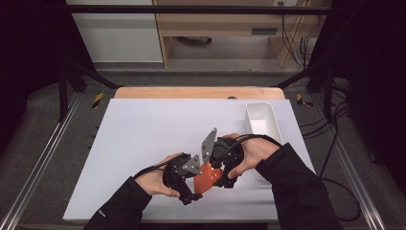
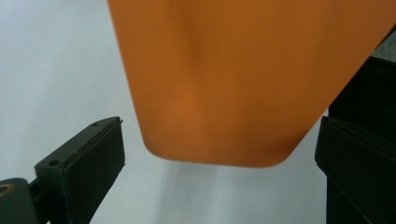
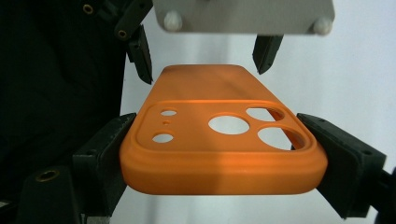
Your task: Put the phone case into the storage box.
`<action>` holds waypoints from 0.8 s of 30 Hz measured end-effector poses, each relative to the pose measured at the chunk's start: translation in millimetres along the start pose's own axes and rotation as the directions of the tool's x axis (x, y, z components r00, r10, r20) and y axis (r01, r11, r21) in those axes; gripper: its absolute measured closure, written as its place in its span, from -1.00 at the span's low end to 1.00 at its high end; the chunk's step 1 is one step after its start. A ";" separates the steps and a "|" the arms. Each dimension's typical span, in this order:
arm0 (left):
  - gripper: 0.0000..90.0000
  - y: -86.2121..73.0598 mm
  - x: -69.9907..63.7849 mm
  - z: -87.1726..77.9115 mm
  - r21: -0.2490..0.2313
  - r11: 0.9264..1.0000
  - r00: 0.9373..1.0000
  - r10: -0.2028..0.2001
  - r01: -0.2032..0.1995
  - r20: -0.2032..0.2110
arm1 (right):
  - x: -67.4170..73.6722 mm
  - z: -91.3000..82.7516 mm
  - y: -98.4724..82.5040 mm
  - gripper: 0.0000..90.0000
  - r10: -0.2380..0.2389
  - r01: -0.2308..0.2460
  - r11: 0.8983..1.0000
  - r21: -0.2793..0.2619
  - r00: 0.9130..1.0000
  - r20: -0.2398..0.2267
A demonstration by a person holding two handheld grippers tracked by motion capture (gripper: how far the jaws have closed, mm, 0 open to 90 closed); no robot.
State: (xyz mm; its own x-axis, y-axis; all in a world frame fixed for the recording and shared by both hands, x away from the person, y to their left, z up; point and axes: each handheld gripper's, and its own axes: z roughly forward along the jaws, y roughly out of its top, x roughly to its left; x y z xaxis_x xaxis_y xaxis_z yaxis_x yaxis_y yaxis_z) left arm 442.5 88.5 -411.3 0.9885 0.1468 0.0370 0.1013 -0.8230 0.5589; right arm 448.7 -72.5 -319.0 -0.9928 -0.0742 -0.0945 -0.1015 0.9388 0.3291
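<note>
**A:** Right gripper view is showing the right claw (image 3: 224,154) clamping the orange phone case (image 3: 219,140) across its camera-cutout end, one pad on each long side. How is the far end looking?

**B:** The left claw (image 2: 219,154) is standing apart around the plain end, at 12 o'clock in that view, and neither pad is pressing on the rubber yet. In the high view the case (image 1: 209,178) is hanging above the white desk (image 1: 143,129) between the two hands, with the white bin (image 1: 262,122) sitting off at 2 o'clock.

**A:** So one claw alone is carrying it. What is worrying you?

**B:** The case is looking soft and hollow. I'm judging that the side squeeze could be bowing the walls inward, letting it pop out of the pads and drop onto the desk.

**A:** And the left side?

**B:** If it is closing while off-centre, one pad could be pushing the free end sideways and twisting the case loose. Pulling the hands apart too early could also be stretching it out of the grip.
</note>
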 end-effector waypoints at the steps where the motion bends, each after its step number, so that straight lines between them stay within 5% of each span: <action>1: -0.97 0.4 0.2 0.8 0.004 1.000 1.000 0.001 -0.001 -0.001 | -0.4 0.4 0.8 -0.64 0.000 0.000 1.000 0.006 1.000 -0.002; 24: -0.74 8.4 -0.9 11.8 0.035 0.999 1.000 0.027 -0.027 0.014 | 0.8 5.9 10.0 -0.64 0.006 -0.005 0.999 0.038 1.000 -0.016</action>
State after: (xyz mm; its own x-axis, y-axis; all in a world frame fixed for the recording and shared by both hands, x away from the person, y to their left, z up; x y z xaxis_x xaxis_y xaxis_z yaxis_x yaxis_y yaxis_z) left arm 443.9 75.0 -416.4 0.9923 0.1171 0.0407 0.0781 -0.8455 0.5283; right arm 447.3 -61.2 -321.3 -0.9942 -0.0742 -0.0778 -0.0940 0.9513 0.2936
